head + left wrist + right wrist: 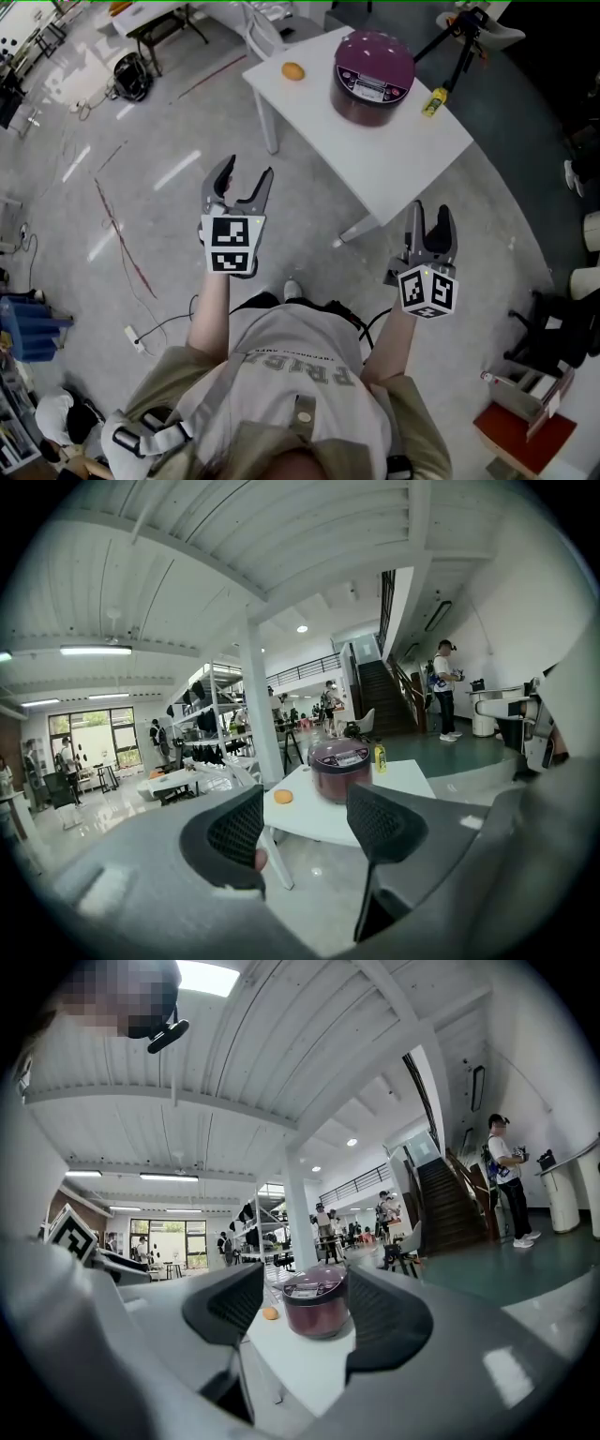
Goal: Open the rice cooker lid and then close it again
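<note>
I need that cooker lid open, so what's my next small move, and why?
Probably step closer to the table: the cooker stands there with its lid shut, well beyond the left hand-held gripper and right hand-held gripper, both open and empty.

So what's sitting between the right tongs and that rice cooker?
Nothing: in the head view only grey floor and bare white tabletop separate the right tongs from the rice cooker.
</note>
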### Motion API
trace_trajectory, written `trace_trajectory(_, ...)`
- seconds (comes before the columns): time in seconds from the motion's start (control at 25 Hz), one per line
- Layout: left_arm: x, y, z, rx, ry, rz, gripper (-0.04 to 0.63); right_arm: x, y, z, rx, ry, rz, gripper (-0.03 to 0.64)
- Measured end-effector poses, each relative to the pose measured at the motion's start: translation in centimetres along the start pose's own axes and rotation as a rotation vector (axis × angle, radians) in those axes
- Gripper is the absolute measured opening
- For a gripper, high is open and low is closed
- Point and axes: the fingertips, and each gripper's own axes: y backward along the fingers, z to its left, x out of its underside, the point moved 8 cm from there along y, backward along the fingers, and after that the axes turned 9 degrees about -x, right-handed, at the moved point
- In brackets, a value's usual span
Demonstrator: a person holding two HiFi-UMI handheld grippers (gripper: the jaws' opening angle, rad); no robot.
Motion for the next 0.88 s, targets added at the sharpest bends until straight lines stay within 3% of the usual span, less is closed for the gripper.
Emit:
trace_trajectory(0.4,2.5,-2.4,-2.1,0.062,-0.035,0.078,0.288,2.4,-0.5,-0.6,0.021,-0.014,0.069,0.253)
trace_trajectory(0.88,0.3,-9.6,-2.6,0.137,-0.036,0.038,0.288,2.4,-4.4,-1.8,0.067,0.006,0.076,0.253)
